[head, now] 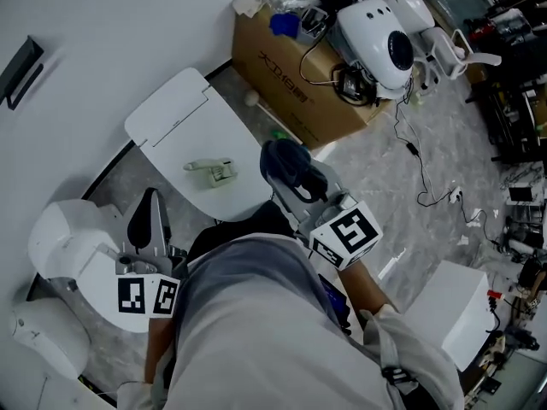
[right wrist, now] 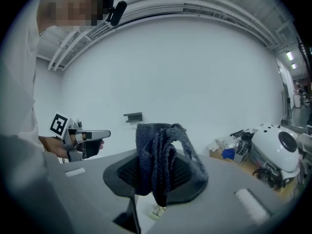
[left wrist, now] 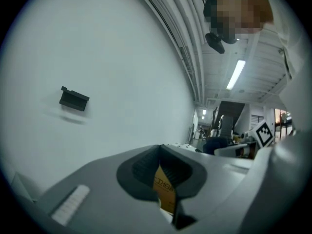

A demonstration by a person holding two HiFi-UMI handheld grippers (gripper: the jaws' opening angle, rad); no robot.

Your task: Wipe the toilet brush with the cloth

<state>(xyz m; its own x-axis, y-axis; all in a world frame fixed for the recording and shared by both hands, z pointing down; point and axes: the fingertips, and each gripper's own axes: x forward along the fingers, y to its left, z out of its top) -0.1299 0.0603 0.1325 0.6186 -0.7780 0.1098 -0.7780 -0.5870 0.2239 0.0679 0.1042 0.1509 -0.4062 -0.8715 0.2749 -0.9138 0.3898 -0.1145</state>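
Right gripper (head: 295,179): jaws closed on a dark blue knitted cloth (head: 280,159), which is bunched and folded over the jaw tips. In the right gripper view the cloth (right wrist: 158,155) is seen draped limp on both sides of the jaws.

Left gripper (head: 154,219): held upright near the toilet tank. Its jaws are drawn almost together, with only a slit left, and nothing is held. Part of a cardboard box (head: 273,58) is glimpsed through the slit.

Toilet lid (head: 175,114): closed, white and smooth. A small pale green item (head: 211,171) lies alone on it, just beside the cloth and well apart from the left gripper. It is taken to be the toilet brush, though the form is too small for that to be confirmed.

Handling, as judged:
- The cloth is expected to be light and soft and to wrap readily round a narrow part.
- The brush is probably light, stiff plastic, and it is likely to skid on the glossy lid if rubbed unheld.
- It would best be taken by the handle end in the left gripper, whose jaws would have to be opened first. The remaining part would then be left free for wiping.
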